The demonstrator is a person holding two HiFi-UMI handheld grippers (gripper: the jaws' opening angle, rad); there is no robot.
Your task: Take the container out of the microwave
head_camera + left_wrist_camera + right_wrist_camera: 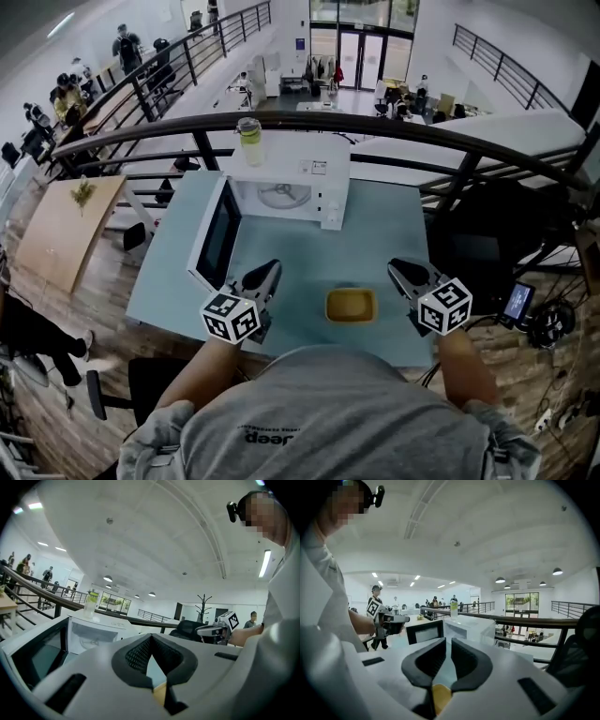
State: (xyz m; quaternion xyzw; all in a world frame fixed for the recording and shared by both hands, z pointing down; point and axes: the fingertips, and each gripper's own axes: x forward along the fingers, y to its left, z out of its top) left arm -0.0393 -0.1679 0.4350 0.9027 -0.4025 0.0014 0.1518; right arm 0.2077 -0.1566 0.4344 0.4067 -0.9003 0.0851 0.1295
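Container is out of the microwave. It sits on the table at the 6 o'clock edge, just in front of the person. It's shallow, yellow and squarish. The inside reads the same yellow as the rim, so can't tell if anything is in it.

Microwave is at the table's 12 o'clock, with its door swung open toward 9 o'clock. The cavity shows the glass turntable. A clear bottle with a green lid stands upright on top of the microwave, with yellowish liquid inside.

Left gripper is at the container's 9 o'clock, apart from it. Its jaw tips are together with nothing between them.

Right gripper is at the container's 3 o'clock, also apart from it. Its jaws stand a thin slit apart with nothing between them.

Hard to read:
- Both gripper views show a yellow sliver low in the jaw gap. Can't tell if it's the container.
- The gripper bodies block most of the table in those views.
- In the head view the person's torso cuts off the table's near edge.
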